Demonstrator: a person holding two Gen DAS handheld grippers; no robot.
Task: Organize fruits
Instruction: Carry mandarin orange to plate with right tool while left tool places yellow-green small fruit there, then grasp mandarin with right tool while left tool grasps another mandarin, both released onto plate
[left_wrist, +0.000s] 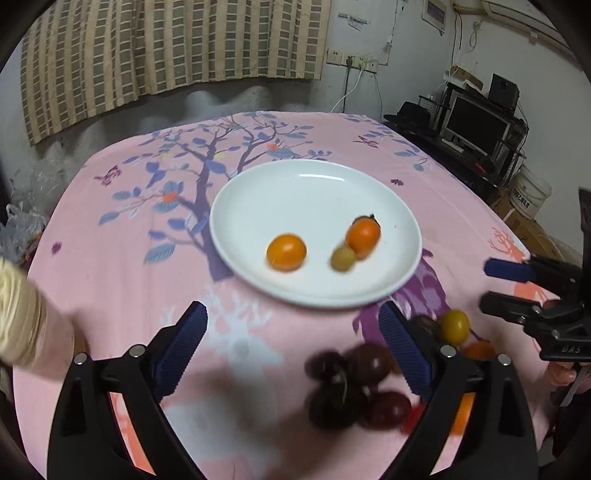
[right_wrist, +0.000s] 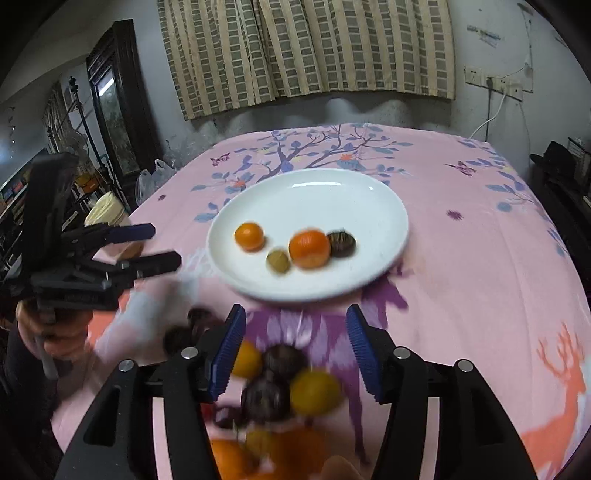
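Observation:
A white plate (left_wrist: 258, 192) sits mid-table and also shows in the right wrist view (right_wrist: 325, 195). On it lie two orange fruits (right_wrist: 249, 236) (right_wrist: 308, 248), a small green-yellow fruit (right_wrist: 277, 260) and a dark fruit (right_wrist: 342, 242). A loose pile of dark purple fruits (left_wrist: 354, 384) and a yellow fruit (left_wrist: 454, 326) lies on the cloth in front of the plate. My left gripper (left_wrist: 291, 354) is open and empty, left of the pile. My right gripper (right_wrist: 295, 350) is open above the pile, with a dark fruit (right_wrist: 284, 360) and a yellow fruit (right_wrist: 314, 391) between its fingers.
The table wears a pink cloth (left_wrist: 110, 258) with a tree print. A checked curtain (left_wrist: 166, 44) hangs behind. A desk with a monitor (left_wrist: 476, 125) stands at the right. A cream-coloured object (left_wrist: 18, 310) is at the left table edge.

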